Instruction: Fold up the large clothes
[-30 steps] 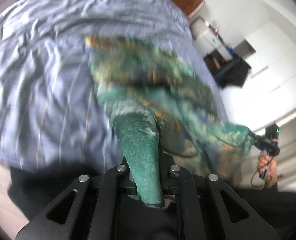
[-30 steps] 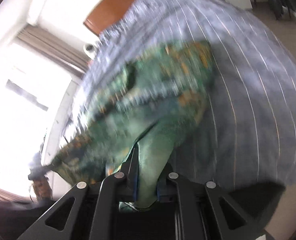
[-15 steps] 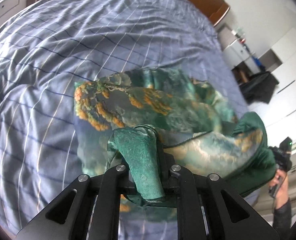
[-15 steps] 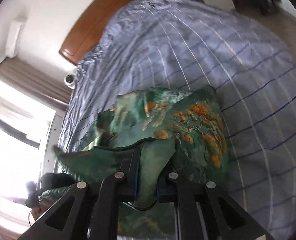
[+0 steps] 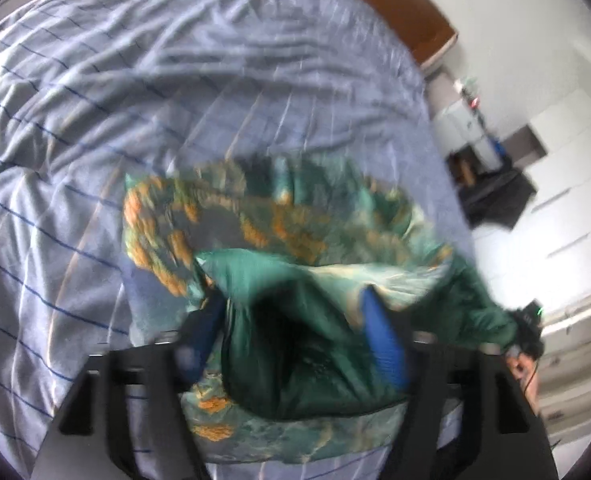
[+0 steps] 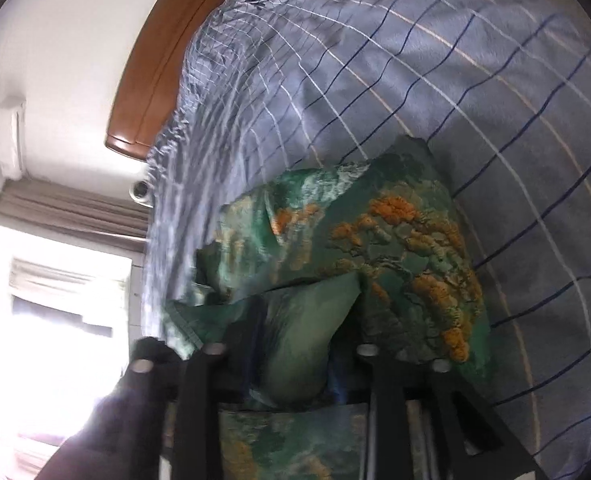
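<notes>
A green satin garment (image 5: 279,232) printed with orange and teal patterns lies folded over itself on the blue checked bedsheet (image 5: 95,120). Its plain green underside edge (image 5: 307,344) sags loosely between the blue pads (image 5: 383,340) of my left gripper (image 5: 291,320), whose jaws are opening and stand far apart. In the right wrist view the garment (image 6: 395,240) lies on the sheet (image 6: 495,100). A green fold (image 6: 299,340) sits between the jaws of my right gripper (image 6: 295,352), which are opening and only partly apart. The right gripper (image 5: 529,326) also shows at the cloth's far corner.
A wooden headboard (image 6: 155,72) runs along the far end of the bed. White cabinets (image 5: 567,184) and dark furniture (image 5: 491,196) stand beside the bed. A bright window with curtains (image 6: 63,272) is on the other side. A hand (image 5: 525,372) holds the right gripper.
Both grippers carried the garment's edge forward and down onto the bed, folding it over itself. Both sets of jaws have parted from the cloth, the left wide, the right partly.
</notes>
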